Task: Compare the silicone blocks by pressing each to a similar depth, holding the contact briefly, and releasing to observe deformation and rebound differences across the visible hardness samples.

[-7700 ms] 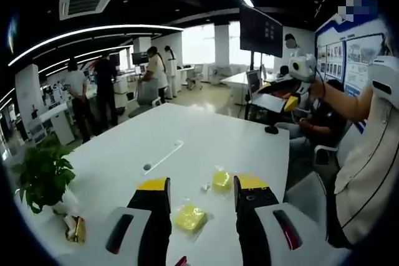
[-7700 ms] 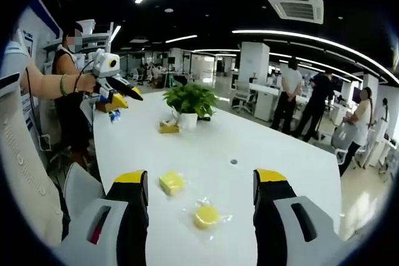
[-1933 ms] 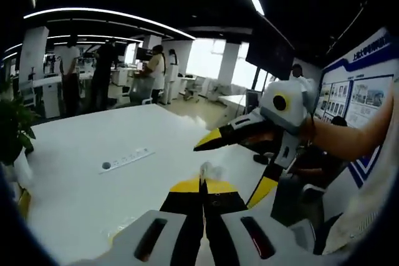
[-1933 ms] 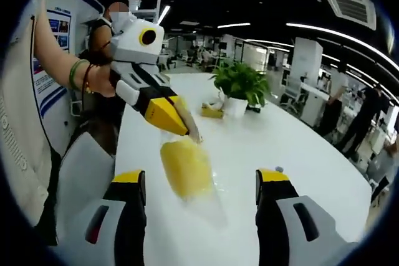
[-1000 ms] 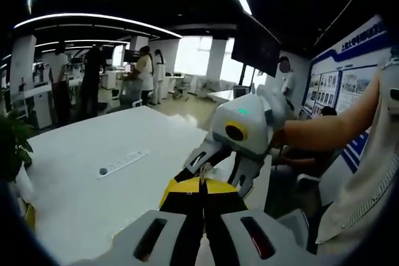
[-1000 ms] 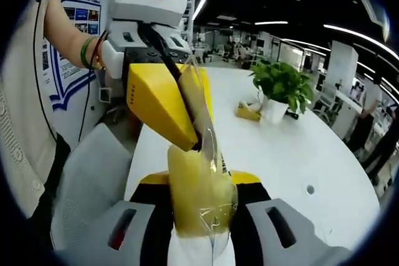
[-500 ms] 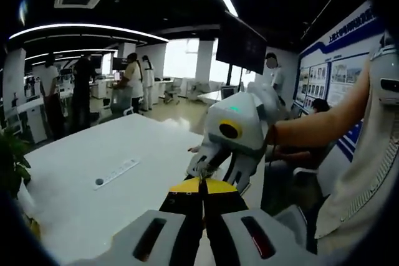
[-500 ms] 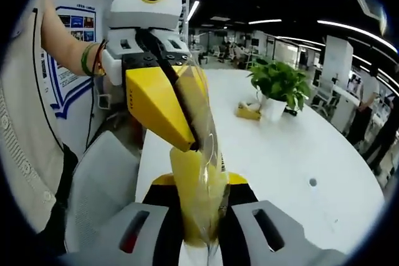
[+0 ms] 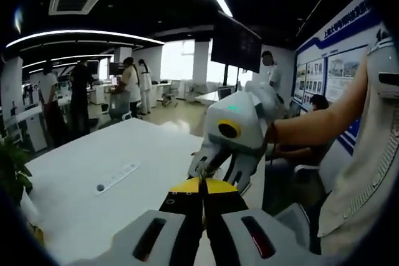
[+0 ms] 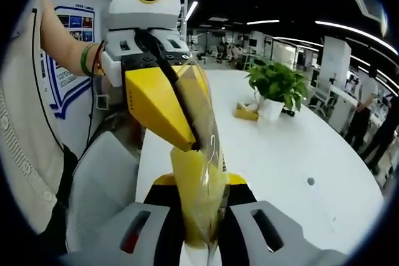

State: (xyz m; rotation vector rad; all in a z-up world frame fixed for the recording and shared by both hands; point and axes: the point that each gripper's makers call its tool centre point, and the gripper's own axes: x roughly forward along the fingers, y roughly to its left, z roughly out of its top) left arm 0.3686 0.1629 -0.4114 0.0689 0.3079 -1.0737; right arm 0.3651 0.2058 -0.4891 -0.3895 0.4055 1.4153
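A yellow silicone block (image 10: 198, 207) in a clear plastic bag (image 10: 209, 147) hangs above the white table (image 10: 274, 154). My right gripper (image 10: 199, 182) is shut on the block's lower part. In the right gripper view, my left gripper (image 10: 194, 144) comes down from the upper left, its yellow jaws shut on the bag's upper edge. In the left gripper view, my left gripper (image 9: 201, 182) is shut with a sliver of plastic at its tips. Just beyond it is the white right gripper (image 9: 211, 167), held by a person's arm (image 9: 312, 132).
A potted plant (image 10: 274, 88) and a small yellow packet (image 10: 247, 113) stand farther along the table. A socket strip (image 9: 116, 177) is set into the tabletop. A white chair (image 10: 100, 179) is at the table's edge, and people stand at the back (image 9: 131, 88).
The bagged block has been lifted off the table by my left gripper, and my right gripper has closed on it. Over the last half second nothing visibly moved.
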